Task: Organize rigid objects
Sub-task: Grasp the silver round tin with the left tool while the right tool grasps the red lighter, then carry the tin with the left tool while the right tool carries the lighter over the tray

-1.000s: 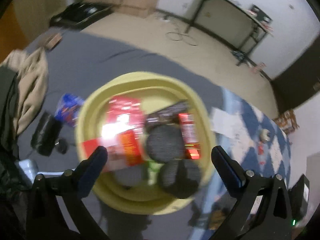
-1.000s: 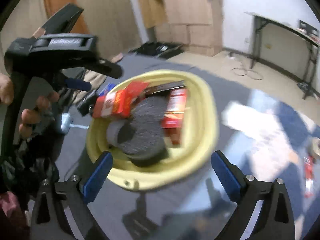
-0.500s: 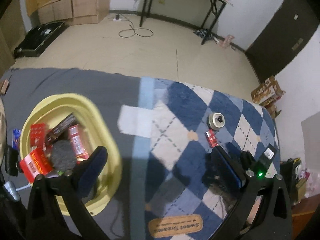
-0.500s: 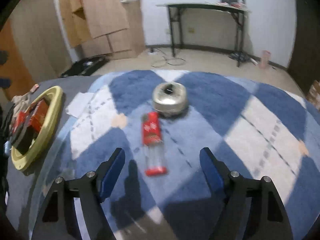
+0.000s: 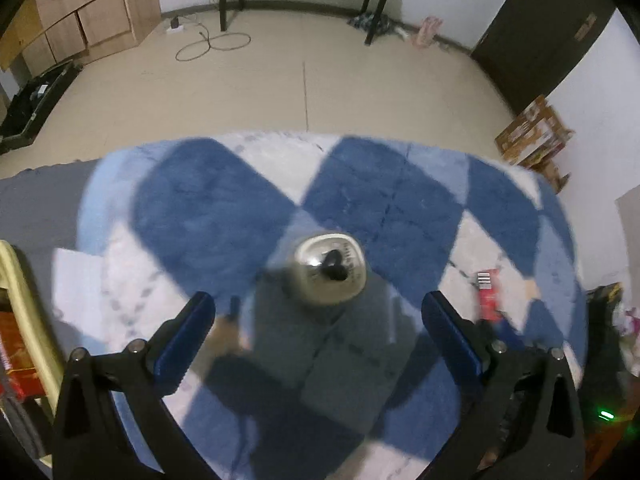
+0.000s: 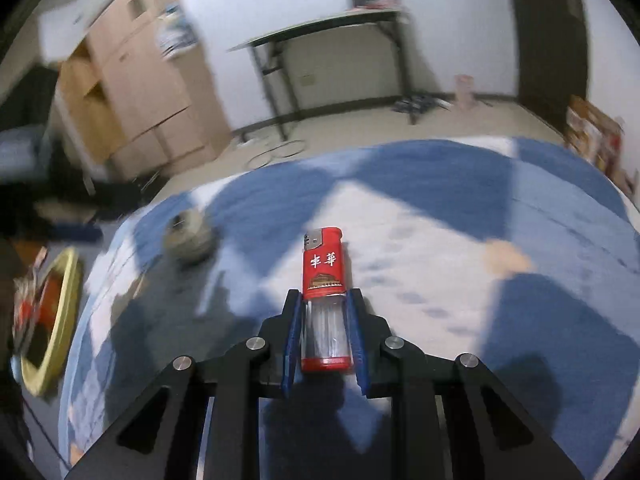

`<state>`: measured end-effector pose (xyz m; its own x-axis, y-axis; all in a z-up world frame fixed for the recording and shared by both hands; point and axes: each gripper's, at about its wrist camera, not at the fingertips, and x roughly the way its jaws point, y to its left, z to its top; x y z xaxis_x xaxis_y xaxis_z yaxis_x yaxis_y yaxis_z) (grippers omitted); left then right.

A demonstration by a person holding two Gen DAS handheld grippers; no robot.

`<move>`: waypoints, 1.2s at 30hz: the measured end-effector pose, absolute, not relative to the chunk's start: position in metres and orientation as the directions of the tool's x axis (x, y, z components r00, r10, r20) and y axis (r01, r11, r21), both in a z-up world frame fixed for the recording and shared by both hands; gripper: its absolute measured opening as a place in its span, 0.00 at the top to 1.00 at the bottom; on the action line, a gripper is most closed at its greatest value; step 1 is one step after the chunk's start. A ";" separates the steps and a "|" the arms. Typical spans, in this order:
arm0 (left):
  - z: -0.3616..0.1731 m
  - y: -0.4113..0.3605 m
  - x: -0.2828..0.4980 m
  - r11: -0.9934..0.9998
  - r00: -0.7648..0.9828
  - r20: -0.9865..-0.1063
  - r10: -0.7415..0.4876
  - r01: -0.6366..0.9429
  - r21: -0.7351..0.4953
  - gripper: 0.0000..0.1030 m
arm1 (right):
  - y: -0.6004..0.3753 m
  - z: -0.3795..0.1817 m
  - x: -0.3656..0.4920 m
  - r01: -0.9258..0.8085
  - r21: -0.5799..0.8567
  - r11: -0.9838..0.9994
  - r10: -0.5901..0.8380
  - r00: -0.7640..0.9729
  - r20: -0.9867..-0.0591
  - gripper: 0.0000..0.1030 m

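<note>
One red lighter [image 6: 325,300] is clamped between the closed fingers of the right gripper [image 6: 325,344], just above a blue and white rug [image 6: 440,216]. One round metal tin [image 5: 330,268] sits on the rug, ahead of the left gripper [image 5: 316,320], whose fingers stand wide apart and empty. One yellow basin [image 6: 52,320] holding red packets lies off to the left

Right gripper [image 6: 325,334] angled down and forward, blue pads clamped on both sides of a lighter [image 6: 325,280]; left gripper [image 5: 318,330] pitched steeply downward, fingers spread wide with nothing between them, hovering clear of any contact.
</note>
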<state>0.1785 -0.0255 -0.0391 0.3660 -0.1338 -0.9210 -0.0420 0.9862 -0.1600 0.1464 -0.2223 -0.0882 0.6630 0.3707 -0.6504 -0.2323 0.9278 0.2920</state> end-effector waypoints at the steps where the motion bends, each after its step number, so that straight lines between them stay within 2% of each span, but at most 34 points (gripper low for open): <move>1: -0.049 -0.031 0.184 0.987 0.363 -0.924 -0.123 -0.054 -0.152 0.03 | -0.233 -0.090 0.149 -0.210 0.306 0.929 0.364 0.669 -0.648 0.79; 2: -0.054 -0.034 0.186 0.986 0.362 -0.924 -0.122 -0.060 -0.154 0.11 | -0.237 -0.091 0.150 -0.199 0.316 0.928 0.364 0.671 -0.646 0.79; 3: -0.062 -0.035 0.189 0.985 0.355 -0.927 -0.121 -0.071 -0.156 0.26 | -0.240 -0.092 0.151 -0.190 0.333 0.923 0.370 0.672 -0.642 0.79; 6: -0.073 -0.036 0.189 0.989 0.367 -0.928 -0.067 -0.099 -0.110 0.53 | -0.236 -0.094 0.153 -0.199 0.323 0.925 0.369 0.673 -0.641 0.79; 11: -0.053 -0.019 0.170 0.987 0.411 -0.907 -0.096 -0.080 -0.141 0.53 | -0.227 -0.090 0.154 -0.235 0.298 0.925 0.377 0.671 -0.639 0.79; 15: -0.009 0.028 0.123 0.986 0.469 -0.876 -0.112 -0.056 -0.156 0.53 | -0.220 -0.079 0.145 -0.292 0.287 0.912 0.409 0.670 -0.620 0.79; 18: 0.026 0.090 0.082 0.986 0.500 -0.862 -0.079 -0.088 -0.141 0.53 | -0.201 -0.070 0.141 -0.369 0.280 0.886 0.461 0.648 -0.607 0.79; 22: 0.063 0.202 0.023 0.975 0.518 -0.854 0.035 -0.204 -0.084 0.53 | -0.158 -0.055 0.133 -0.498 0.324 0.804 0.581 0.545 -0.605 0.79; 26: 0.060 0.291 -0.013 0.946 0.486 -0.865 0.127 -0.321 -0.041 0.53 | -0.098 -0.030 0.106 -0.628 0.342 0.699 0.679 0.433 -0.593 0.79; 29: 0.041 0.342 -0.012 0.930 0.445 -0.885 0.138 -0.366 -0.039 0.53 | -0.043 -0.005 0.081 -0.727 0.318 0.608 0.729 0.354 -0.586 0.79; 33: 0.016 0.387 0.003 0.880 0.399 -0.915 0.061 -0.454 -0.139 0.53 | 0.039 0.026 0.061 -0.814 0.328 0.480 0.777 0.220 -0.590 0.79; 36: -0.003 0.398 0.017 0.883 0.368 -0.929 0.028 -0.446 -0.150 0.53 | 0.109 0.037 0.051 -0.875 0.287 0.389 0.745 0.116 -0.657 0.79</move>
<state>0.0169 0.3983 -0.0028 0.3681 0.0278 -0.9294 -0.4456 0.8825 -0.1501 0.0508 0.1089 0.0370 0.1157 0.7446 -0.6574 -0.8752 0.3894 0.2870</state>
